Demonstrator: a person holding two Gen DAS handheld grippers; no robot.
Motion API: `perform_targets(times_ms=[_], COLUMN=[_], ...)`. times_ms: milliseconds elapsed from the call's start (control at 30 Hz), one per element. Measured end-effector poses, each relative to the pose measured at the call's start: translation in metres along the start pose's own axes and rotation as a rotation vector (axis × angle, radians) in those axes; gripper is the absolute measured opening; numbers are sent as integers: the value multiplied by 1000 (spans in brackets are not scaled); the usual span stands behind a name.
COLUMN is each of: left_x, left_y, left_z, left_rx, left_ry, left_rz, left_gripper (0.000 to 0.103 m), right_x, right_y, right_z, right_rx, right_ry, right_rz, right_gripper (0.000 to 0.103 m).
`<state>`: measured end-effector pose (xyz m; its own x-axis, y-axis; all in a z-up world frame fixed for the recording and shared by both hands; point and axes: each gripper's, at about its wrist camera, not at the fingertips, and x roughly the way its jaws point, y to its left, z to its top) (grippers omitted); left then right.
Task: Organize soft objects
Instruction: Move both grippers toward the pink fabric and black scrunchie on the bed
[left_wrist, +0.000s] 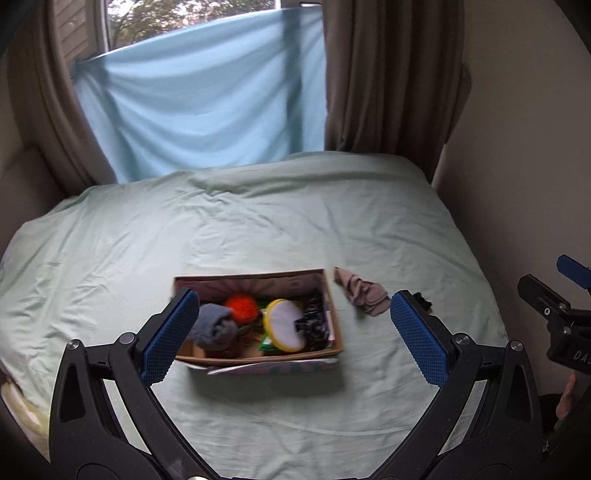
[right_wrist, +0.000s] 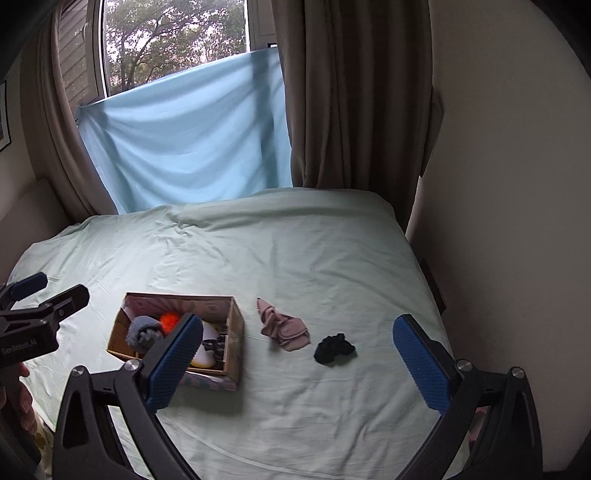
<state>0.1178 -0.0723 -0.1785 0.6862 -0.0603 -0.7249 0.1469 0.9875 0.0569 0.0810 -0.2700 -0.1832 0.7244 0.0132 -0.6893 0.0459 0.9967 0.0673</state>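
While both tongs hovered empty:
Left gripper (left_wrist: 291, 336): spread wide above open cardboard box (left_wrist: 334, 325), already collecting soft items.
Right gripper (right_wrist: 295, 365): spread wide facing crumpled pink sock (right_wrist: 284, 326) and black scrunchie (right_wrist: 334, 348), loose on pale green bedsheet (right_wrist: 295, 251) beside box.

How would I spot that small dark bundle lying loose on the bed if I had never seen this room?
Start at the pale green bed and find the open cardboard box of soft things. To its right lie two loose items: first a dusty pink sock, then the black bundle. It is the darkest, most crumpled piece, farthest from the box.
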Motion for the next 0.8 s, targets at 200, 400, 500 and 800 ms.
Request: perform_targets(times_ms=[200,400,500,800], left_x=[65,149,196,308], left_y=[-58,-106,-127,-160], left_z=[11,14,8,-23], left_rx=[59,146,215,401], left_ry=[84,172,231,376], left_rz=[-51,-89,-100,-128], left_gripper=[103,103,103,103], right_x=[43,98,130,221], right_y=[-48,-81,-89,-100], right_z=[-9,-23,-31,-62], right_rx=[-4,-3,-35,-123], right_ry=[46,108,142,198], right_rz=[10,41,68,151], right_gripper=[103,103,103,103])
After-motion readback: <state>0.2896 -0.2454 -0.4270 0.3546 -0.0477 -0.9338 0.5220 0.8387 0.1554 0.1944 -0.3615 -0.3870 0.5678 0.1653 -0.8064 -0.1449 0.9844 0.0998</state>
